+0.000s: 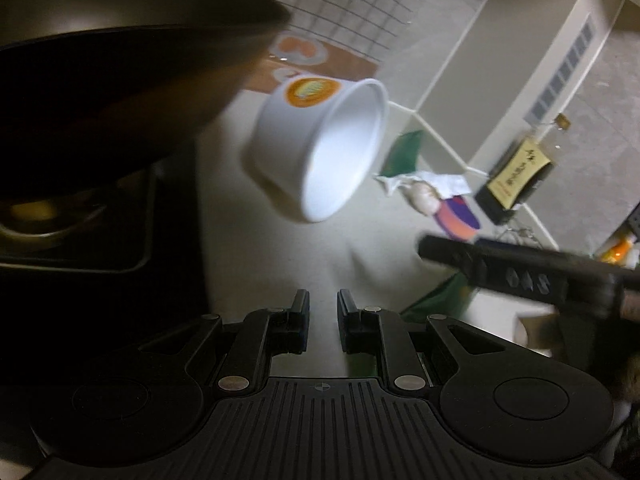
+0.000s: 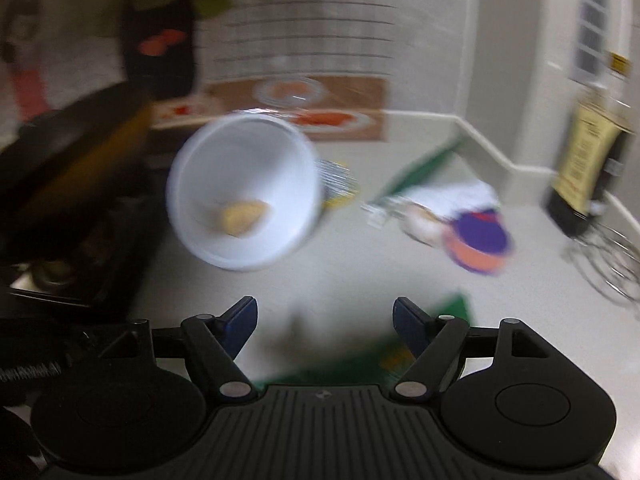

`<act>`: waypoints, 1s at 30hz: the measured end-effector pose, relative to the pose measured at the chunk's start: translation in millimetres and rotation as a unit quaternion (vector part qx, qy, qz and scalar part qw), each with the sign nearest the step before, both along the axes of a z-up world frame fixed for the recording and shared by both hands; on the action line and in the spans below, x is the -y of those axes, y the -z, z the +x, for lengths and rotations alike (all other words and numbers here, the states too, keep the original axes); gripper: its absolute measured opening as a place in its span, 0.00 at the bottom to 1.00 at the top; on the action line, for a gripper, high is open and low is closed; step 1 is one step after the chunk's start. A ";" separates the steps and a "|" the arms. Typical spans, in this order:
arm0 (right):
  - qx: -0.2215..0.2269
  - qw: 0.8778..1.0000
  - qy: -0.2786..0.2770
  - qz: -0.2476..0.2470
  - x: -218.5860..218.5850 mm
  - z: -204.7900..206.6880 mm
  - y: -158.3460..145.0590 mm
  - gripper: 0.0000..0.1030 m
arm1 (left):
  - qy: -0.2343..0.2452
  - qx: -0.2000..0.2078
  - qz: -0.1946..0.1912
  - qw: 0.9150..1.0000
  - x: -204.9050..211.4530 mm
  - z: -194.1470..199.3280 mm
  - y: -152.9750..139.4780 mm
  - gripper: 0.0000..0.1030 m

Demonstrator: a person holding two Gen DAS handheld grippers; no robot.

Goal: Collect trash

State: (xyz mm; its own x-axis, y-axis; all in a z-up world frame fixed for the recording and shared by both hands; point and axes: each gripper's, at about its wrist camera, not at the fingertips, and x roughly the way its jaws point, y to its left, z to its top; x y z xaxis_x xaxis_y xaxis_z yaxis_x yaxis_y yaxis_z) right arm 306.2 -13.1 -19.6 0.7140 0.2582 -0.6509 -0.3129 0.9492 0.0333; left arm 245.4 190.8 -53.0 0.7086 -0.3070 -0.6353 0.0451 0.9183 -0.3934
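A white paper cup (image 1: 320, 152) with an orange logo lies tipped on its side on the pale counter, mouth toward me. In the right wrist view the cup (image 2: 244, 192) shows a tan crumb inside. My left gripper (image 1: 323, 300) is nearly shut with a narrow gap, empty, just short of the cup. My right gripper (image 2: 324, 312) is open and empty above a green wrapper (image 2: 360, 356). The right gripper's finger (image 1: 500, 268) shows at the right of the left wrist view. Crumpled white and green wrappers (image 1: 408, 168) and a purple-orange wrapper (image 1: 456, 216) lie beyond.
A black bin with a raised lid (image 1: 120, 40) stands at the left. A dark bottle with a yellow label (image 1: 516, 172) and a wire rack (image 2: 612, 256) stand at the right by the wall. A brown placemat with plates (image 2: 304, 100) lies at the back.
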 end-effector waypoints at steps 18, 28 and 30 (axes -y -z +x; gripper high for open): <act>-0.020 0.996 -0.091 -0.016 -99.1 61.9 18.9 0.09 | -0.032 0.002 -0.012 0.999 -30.8 -19.4 7.2 0.17; -0.041 0.998 -0.047 -0.016 -29.2 12.4 0.3 0.08 | 0.010 0.009 -0.018 1.000 -7.9 -13.6 8.7 0.17; -0.043 0.999 -0.030 -0.012 -14.9 4.6 -1.2 0.08 | 0.023 0.011 -0.017 1.000 0.2 -15.1 7.0 0.17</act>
